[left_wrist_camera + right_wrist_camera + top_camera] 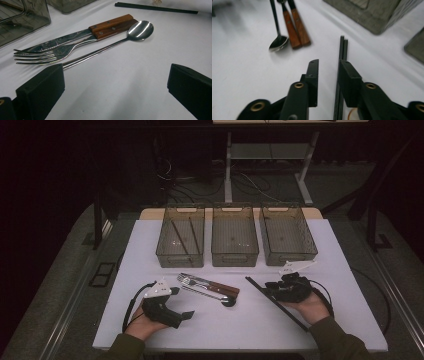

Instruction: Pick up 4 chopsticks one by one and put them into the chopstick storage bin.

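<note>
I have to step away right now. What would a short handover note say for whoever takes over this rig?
Left gripper: open, resting on the table near the fork, knife and spoon.
Right gripper: jaws open, pair of black chopsticks between them, not pinched.
Bins: left bin already holds two chopsticks; middle bin and right bin look empty.
Left to do, probably: grip the black chopsticks, bin them, then sort the cutlery.
</note>
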`<action>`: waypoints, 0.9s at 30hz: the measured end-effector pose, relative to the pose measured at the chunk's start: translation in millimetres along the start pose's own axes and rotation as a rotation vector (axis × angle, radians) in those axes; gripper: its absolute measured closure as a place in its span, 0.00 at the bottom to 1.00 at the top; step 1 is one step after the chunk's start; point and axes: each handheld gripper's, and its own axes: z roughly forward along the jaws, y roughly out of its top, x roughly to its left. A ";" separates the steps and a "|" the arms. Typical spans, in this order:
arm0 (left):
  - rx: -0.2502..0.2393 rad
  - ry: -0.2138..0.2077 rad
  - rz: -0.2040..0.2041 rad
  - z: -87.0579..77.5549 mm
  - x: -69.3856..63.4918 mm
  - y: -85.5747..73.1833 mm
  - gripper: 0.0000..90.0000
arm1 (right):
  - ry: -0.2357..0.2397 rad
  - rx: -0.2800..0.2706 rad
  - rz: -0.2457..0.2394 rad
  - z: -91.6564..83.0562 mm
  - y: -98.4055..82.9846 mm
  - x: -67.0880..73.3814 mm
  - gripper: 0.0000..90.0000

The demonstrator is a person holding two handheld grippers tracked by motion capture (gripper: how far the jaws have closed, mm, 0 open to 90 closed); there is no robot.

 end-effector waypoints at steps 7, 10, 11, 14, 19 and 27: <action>-0.003 0.003 -0.002 -0.5 -0.3 -0.1 0.00 | -0.014 0.023 0.016 -16.3 -22.7 -0.3 0.85; -0.001 0.003 -0.002 -0.5 -0.4 -0.1 0.00 | -0.028 0.038 0.020 -22.4 -32.3 -1.4 0.87; -0.002 0.003 -0.002 -0.4 -0.4 -0.1 0.00 | -0.035 0.041 0.025 -24.0 -35.3 -1.5 0.87; -0.001 0.003 -0.001 -0.3 -0.4 -0.1 0.00 | -0.060 0.055 0.021 -27.5 -44.7 -2.1 0.89; 0.001 0.003 0.000 0.3 -0.4 0.0 0.00 | -0.057 0.084 0.034 -28.2 -54.0 -2.6 0.90; 0.001 0.003 0.000 0.3 -0.3 -0.1 0.00 | -0.079 0.117 0.018 -22.2 -55.0 -3.4 0.91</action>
